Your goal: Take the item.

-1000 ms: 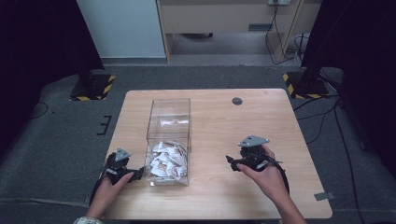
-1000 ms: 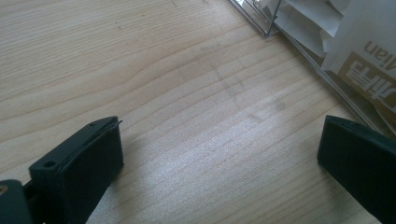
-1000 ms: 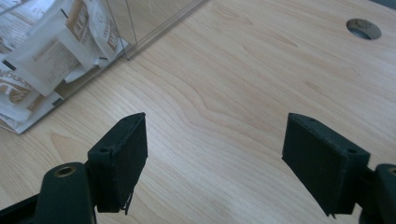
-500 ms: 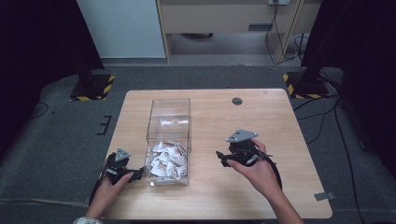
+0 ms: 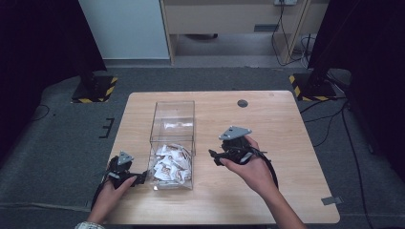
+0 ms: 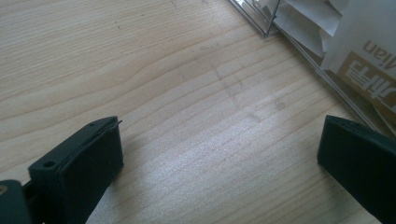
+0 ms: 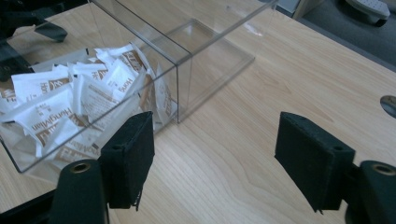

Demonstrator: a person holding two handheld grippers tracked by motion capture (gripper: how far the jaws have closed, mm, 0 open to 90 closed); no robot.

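- Fingers [image 7: 133,154] of right gripper [image 7: 215,140]: well apart, bare wood between the two pads, nothing pinched; jaws just been closing a little, on nothing.
- Seen from above, right gripper [image 5: 229,153] raised off the table [image 5: 286,124], to the right of the clear box [image 5: 173,114], pointed toward it but apart from its wall.
- Fingers [image 6: 88,158] of left gripper [image 6: 219,144]: spread wide, low over the wood, nothing between them; box corner just beyond the right-hand pad.
- From above, left gripper [image 5: 142,177] close against the near left corner of the box; touching or not, cannot tell.
- Sachets [image 5: 169,162]: white with brown print, heaped loose in the near end of the box; through the clear wall from the right gripper view, same heap of sachets [image 7: 56,112] pressed against the side.
- Far end of the clear box [image 7: 205,51]: bare, floor of it visible through the walls.
- Tabletop around the box: no sachet lying loose anywhere on it; small round cable hole [image 5: 242,103] near the far edge, nothing else.
- Judged progress: barely begun. Neither gripper loaded, no sachet outside the box, whole heap in one place.
- Judged remainder: practically everything. Bringing the right gripper over the open top, lowering into the heap, closing on one sachet, lifting it clear; left gripper well placed for steadying the box meanwhile.
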